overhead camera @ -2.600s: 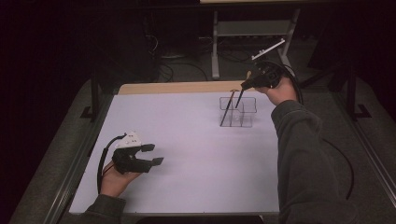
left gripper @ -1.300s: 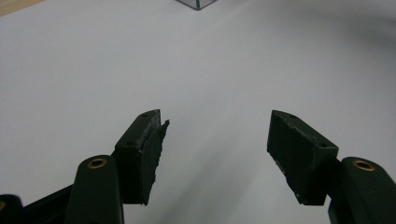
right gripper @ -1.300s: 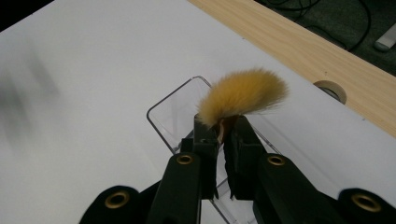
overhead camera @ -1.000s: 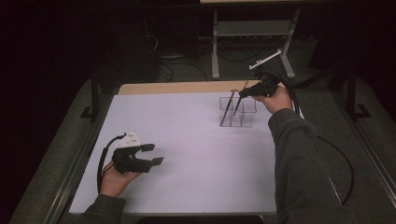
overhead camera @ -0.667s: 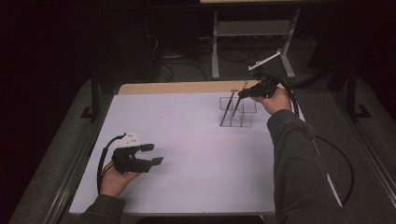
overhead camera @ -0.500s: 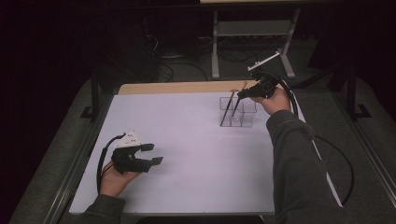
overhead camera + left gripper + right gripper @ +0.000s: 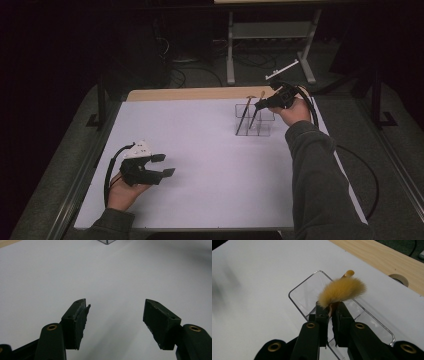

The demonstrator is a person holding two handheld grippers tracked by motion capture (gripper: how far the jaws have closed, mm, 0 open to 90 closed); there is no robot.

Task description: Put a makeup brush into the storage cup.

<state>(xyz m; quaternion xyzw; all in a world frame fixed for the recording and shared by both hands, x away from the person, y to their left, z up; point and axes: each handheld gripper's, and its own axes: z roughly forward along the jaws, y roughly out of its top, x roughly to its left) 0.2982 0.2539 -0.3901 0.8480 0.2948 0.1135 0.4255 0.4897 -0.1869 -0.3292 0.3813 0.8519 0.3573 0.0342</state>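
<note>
Above the clear holder [image 7: 312,293], right claw [image 7: 330,312] grips a brush [image 7: 340,291] tilted handle-down into it; left claw [image 7: 116,315] gapes far off.

White-topped table [image 7: 200,150], wooden far edge [image 7: 190,93], grey metal stand [image 7: 270,35] behind, dark carpeted floor [image 7: 395,150]

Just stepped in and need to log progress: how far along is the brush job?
Done: one brush already leans in the clear holder. In hand: the right gripper is shut on a second brush, just below its bristles, above the holder. Left: letting it go. The left gripper is open on the table.
</note>
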